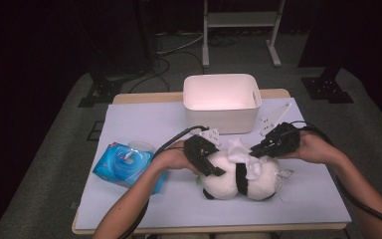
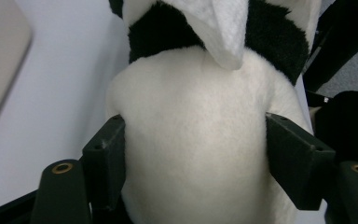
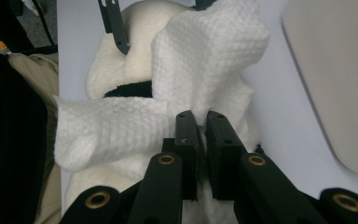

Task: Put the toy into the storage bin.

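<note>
**Panda toy wiped on the near table**

The plush panda (image 1: 241,179) lies near-centre, in front of the white bin (image 1: 221,102). The left gripper (image 2: 196,154) clamps its white body. The right gripper (image 3: 201,128), jaws nearly together, pinches a white wipe (image 3: 205,65) draped over the panda.

The plush panda (image 1: 238,179) lies on the table (image 1: 303,199) before the bin (image 1: 221,117), wipes pack (image 1: 122,167) to its left.
</note>
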{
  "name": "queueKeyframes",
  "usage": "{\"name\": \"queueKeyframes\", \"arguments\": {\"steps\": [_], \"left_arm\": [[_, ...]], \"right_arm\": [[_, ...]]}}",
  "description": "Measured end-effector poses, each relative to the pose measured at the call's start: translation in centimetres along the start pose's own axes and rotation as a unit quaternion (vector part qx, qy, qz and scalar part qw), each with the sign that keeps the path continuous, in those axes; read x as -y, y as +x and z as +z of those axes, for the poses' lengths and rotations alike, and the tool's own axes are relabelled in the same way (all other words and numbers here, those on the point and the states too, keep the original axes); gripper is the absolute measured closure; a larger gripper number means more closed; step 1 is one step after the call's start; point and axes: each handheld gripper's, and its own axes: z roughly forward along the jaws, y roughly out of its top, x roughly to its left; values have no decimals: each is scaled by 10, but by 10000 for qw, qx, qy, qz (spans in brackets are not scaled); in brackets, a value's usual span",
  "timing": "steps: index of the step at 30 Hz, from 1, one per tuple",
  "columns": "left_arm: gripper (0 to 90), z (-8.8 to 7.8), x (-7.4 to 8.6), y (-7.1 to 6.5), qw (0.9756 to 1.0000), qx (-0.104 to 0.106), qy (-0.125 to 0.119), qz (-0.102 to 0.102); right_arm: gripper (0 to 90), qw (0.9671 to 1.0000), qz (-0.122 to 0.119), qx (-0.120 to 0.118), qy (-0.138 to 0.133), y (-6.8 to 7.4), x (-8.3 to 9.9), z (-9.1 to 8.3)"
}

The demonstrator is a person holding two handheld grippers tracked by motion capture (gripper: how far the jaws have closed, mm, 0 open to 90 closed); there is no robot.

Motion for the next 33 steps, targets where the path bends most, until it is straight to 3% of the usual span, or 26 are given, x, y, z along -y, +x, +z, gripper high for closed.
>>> {"name": "queueKeyframes", "arguments": {"steps": [6,10,15,18,21,25,30,31,33], "left_arm": [[204,-6,13,-10,9994,62,-347,16],[162,-6,9,-9,9996,73,-264,32],[90,1,6,-4,9997,184,-134,-21],[47,8,5,0,9992,310,-225,-126],[118,11,6,2,9987,423,-258,-154],[317,4,5,2,9990,302,-322,-91],[343,-2,-4,0,9992,6,-366,139],[346,-6,-9,-1,9987,-176,-354,314],[346,-10,-14,-2,9981,-364,-324,376]], "right_arm": [[832,9996,-262,-32,-34,24,2,8],[832,9993,-362,23,-19,35,2,9],[832,9991,-415,-18,-69,39,5,10],[832,9990,-437,-11,-66,39,6,9],[831,9989,-471,28,-75,38,5,7],[832,9990,-404,85,-155,32,2,2],[832,9989,-400,153,-198,26,-6,-3],[831,9987,-437,212,-184,23,-13,-5],[831,9985,-437,254,-192,19,-18,-8]]}}
